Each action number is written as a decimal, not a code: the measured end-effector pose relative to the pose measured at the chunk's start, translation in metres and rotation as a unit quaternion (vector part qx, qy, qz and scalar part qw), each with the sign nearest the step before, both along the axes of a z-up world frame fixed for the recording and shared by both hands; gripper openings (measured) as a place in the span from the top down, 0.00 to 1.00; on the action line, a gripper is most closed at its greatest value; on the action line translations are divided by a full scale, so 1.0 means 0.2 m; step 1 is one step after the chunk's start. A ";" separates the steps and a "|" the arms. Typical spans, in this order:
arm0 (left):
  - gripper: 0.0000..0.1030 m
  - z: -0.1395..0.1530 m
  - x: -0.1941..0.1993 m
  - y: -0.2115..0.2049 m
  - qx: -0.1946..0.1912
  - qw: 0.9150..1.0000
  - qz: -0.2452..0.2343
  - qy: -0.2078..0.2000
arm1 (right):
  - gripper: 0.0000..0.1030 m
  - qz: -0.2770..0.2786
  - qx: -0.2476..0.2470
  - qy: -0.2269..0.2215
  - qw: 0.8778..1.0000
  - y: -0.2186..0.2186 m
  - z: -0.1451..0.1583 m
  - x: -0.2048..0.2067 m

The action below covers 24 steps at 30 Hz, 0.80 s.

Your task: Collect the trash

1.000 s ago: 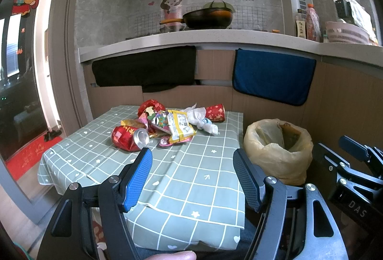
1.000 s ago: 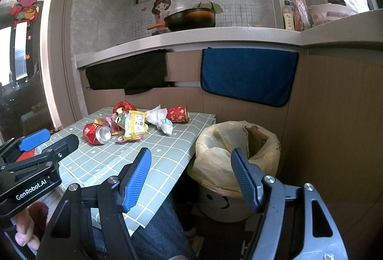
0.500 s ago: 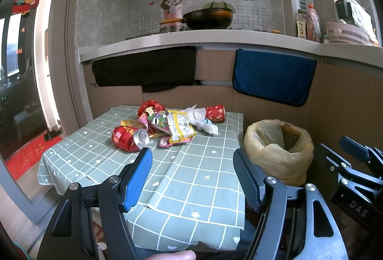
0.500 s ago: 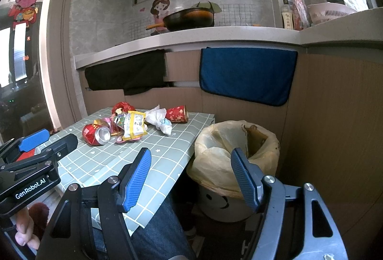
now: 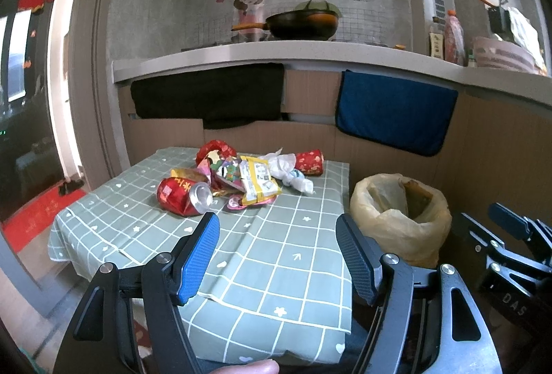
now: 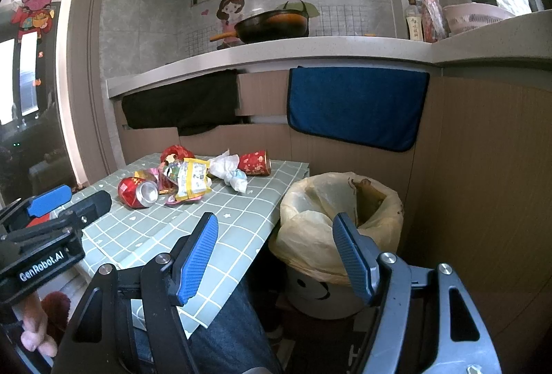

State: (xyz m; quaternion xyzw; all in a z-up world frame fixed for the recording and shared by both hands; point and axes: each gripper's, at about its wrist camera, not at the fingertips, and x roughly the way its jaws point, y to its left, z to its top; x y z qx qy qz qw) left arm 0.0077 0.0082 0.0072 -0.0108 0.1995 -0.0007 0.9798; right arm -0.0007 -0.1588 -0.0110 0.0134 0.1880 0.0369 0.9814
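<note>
Your right tongs [image 6: 276, 253] stand wide open, empty, between the table [image 6: 238, 222] and the trash bin [image 6: 341, 236].

Wok [image 5: 303, 26], blue towel [image 5: 393, 115], bottles [image 6: 427, 17]

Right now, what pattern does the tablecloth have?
The tablecloth is grey-green with a white grid; clearest in the left wrist view.

The red can [image 5: 183, 195] hides part of the wrapper pile [image 5: 241, 174].
</note>
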 end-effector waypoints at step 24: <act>0.34 -0.25 0.66 0.46 -0.072 0.993 0.062 0.068 | 0.35 0.069 -0.022 0.057 0.996 0.18 -0.12 0.82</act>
